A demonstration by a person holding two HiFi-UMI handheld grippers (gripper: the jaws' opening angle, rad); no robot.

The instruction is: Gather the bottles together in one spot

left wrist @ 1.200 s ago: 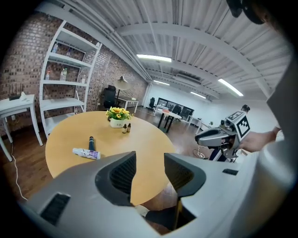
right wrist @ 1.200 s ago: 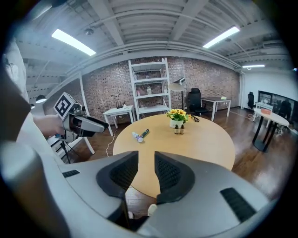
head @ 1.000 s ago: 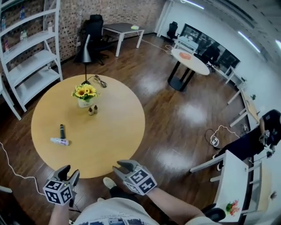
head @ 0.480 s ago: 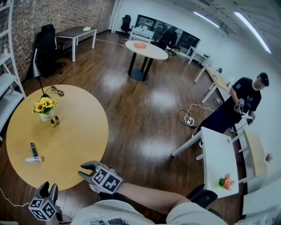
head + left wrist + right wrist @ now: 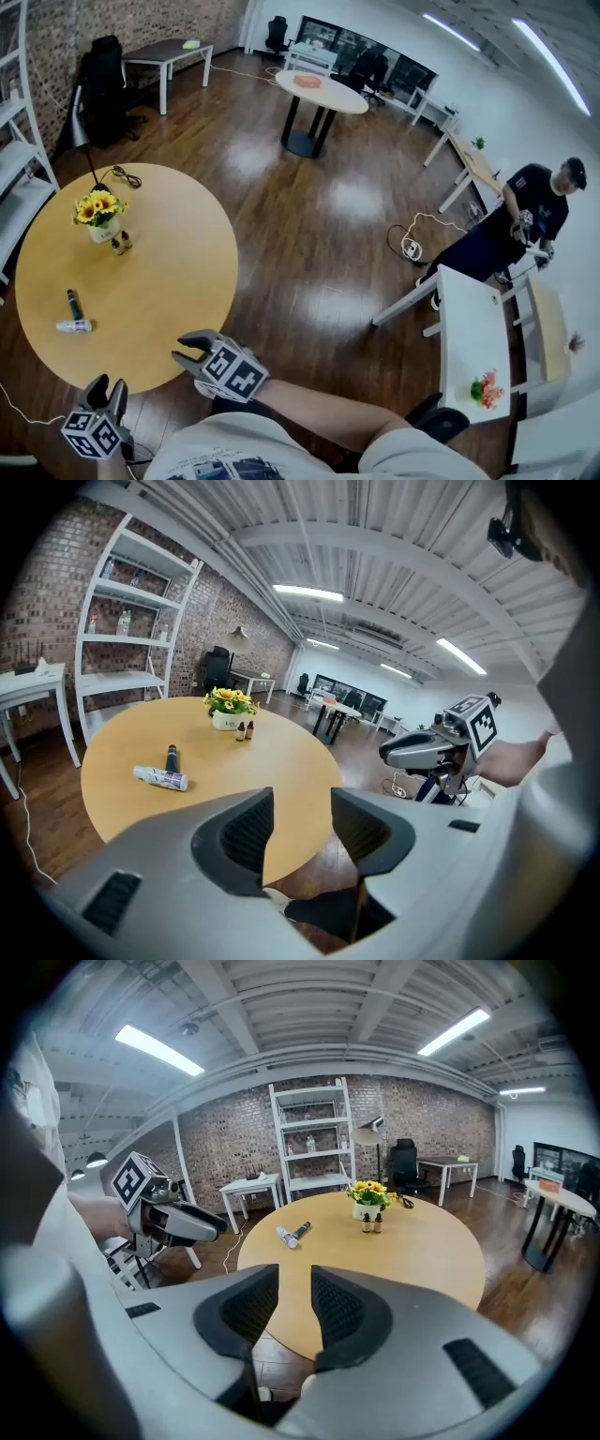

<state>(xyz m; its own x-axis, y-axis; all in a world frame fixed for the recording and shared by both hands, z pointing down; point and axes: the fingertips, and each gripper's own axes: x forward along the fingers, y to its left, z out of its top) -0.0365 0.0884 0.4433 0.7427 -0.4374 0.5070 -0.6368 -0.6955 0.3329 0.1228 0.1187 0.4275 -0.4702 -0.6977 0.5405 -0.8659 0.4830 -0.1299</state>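
Both grippers are hanging short of the round table (image 5: 178,281), nothing gripped. The left gripper (image 5: 300,822) is showing its fingers a moderate gap apart, only table edge and floor seen between them. The right gripper (image 5: 295,1302) is showing a narrower gap, also empty.

Bottles are all sitting well ahead of both sets of fingertips, out on the tabletop:
- white bottle (image 5: 161,778) lying on its side, ahead and left of the left fingers
- dark bottle (image 5: 172,757) lying just beyond it, nearly touching at one end
- two small brown bottles (image 5: 245,731) standing upright side by side, further out, just in front of the flower pot (image 5: 226,720)

Handling, as a guess: the lying pair are looking light and stiff, with smooth round bodies, so probably rolling or slipping if nudged. Best taken across the middle of the barrel, fingers straddling the long axis. The brown ones are looking like glass droppers, tiny, tippy and breakable. Taking one at a time around the body below the cap, with the pot crowding the far finger. The right fingers are needing to open wider before any of this.
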